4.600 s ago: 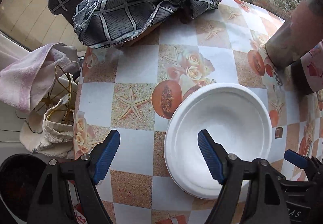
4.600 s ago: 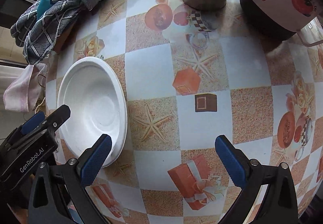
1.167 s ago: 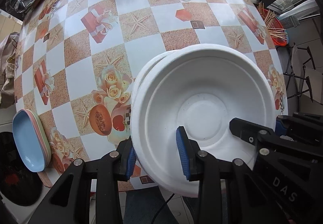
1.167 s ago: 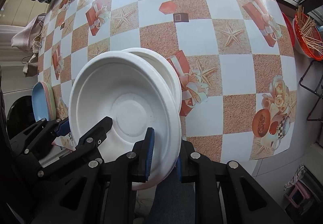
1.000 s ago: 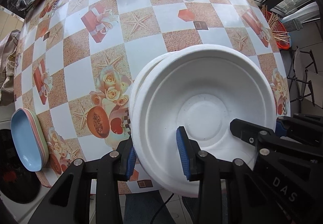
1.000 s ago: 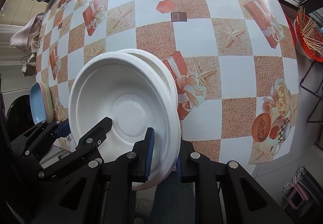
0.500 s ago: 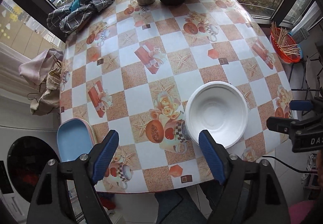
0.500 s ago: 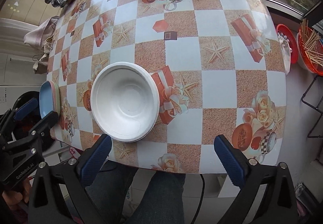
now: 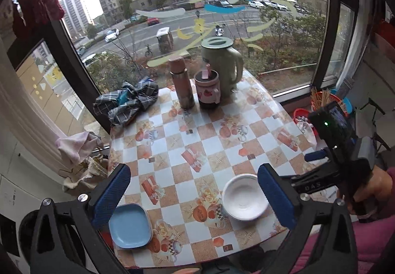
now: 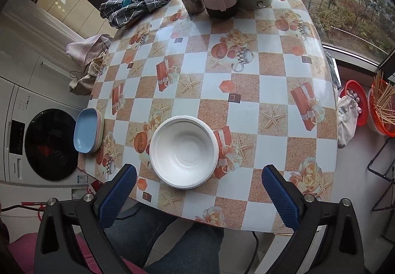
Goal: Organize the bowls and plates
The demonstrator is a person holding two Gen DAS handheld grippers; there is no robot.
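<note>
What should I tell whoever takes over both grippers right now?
Left gripper: jaws have just opened wide, nothing between them.
Right gripper: jaws have just opened wide too, empty, above the table's near edge.
White bowls: nested in one stack near the front edge of the table.
Blue plate: tops a small stack at the front left corner, overhanging the edge a little.
Done: bowls stacked, plates stacked.
Left: probably nothing except nudging the plate stack inward.
</note>
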